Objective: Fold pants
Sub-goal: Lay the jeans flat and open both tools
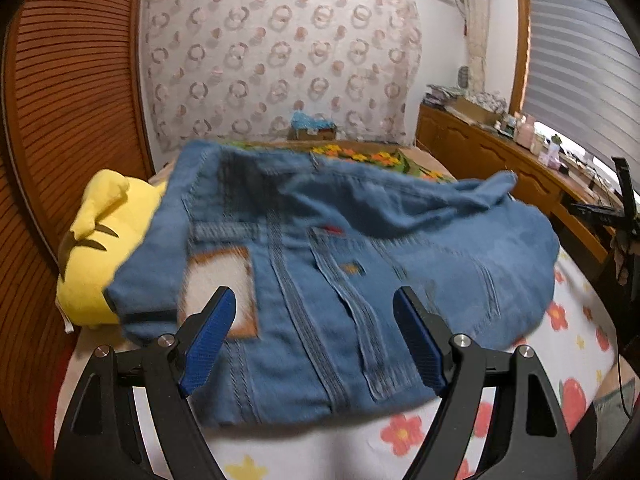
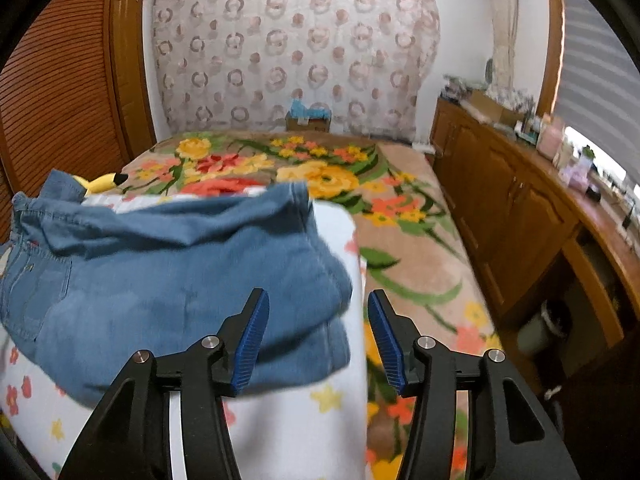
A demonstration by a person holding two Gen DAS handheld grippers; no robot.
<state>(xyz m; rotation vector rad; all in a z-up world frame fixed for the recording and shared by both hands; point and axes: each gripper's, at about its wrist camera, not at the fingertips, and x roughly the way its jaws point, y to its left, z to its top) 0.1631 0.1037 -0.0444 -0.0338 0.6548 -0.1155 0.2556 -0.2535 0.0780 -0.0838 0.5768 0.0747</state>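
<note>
Bed is covered by a floral blanket; a white flowered sheet is laid over its near part. Wooden cabinets are seen along the right side, a patterned curtain behind.

Jeans are found bunched and partly folded on the white sheet, waistband end toward the left, pocket and seams facing up. A pale patch with a brown border is sewn near the waistband; a small red tag is noted by the pocket. Any writing on either is blurred and cannot be read.

Yellow plush toy is partly covered by the jeans' left edge.

Left gripper is spread wide above the jeans, nothing held; contact cannot be told. Right gripper is moderately spread over the jeans' right edge, nothing clasped.
</note>
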